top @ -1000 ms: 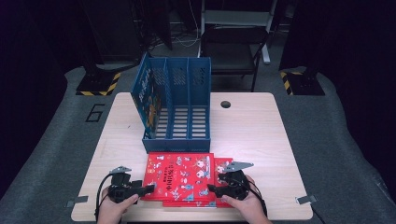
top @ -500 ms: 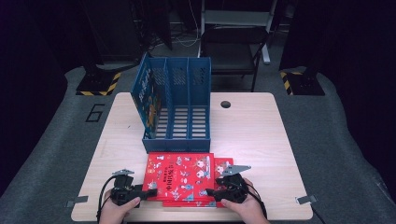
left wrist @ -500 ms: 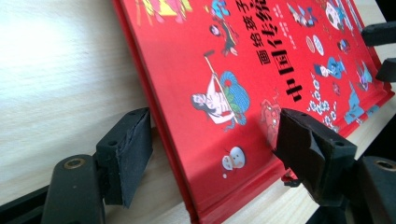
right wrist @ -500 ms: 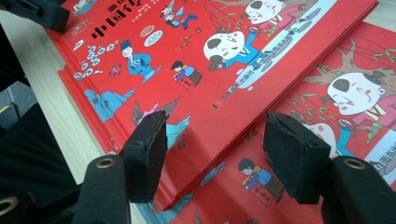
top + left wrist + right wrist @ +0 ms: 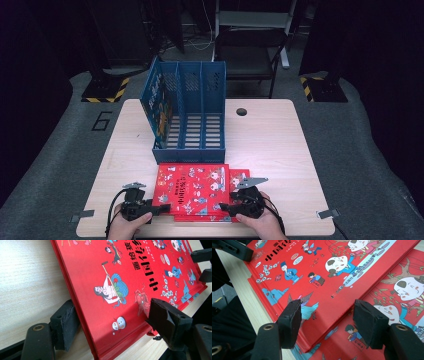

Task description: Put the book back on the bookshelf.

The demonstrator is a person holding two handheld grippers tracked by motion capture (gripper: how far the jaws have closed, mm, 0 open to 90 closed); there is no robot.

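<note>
Top book (image 5: 194,187): red picture book on a second red book (image 5: 239,176), just in front of the blue file rack (image 5: 189,112), near the table's (image 5: 270,135) front edge.
Left gripper (image 5: 159,209): jaws apart, straddling the top book's left corner (image 5: 112,340).
Right gripper (image 5: 226,206): jaws apart over the top book's right edge (image 5: 332,315).

Bright lit table (image 5: 270,145), dark surroundings (high view perhaps slightly soft)

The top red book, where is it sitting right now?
In the high view the top red book lies flat at the table's near edge, on a second red book, just in front of the blue file rack.
</note>
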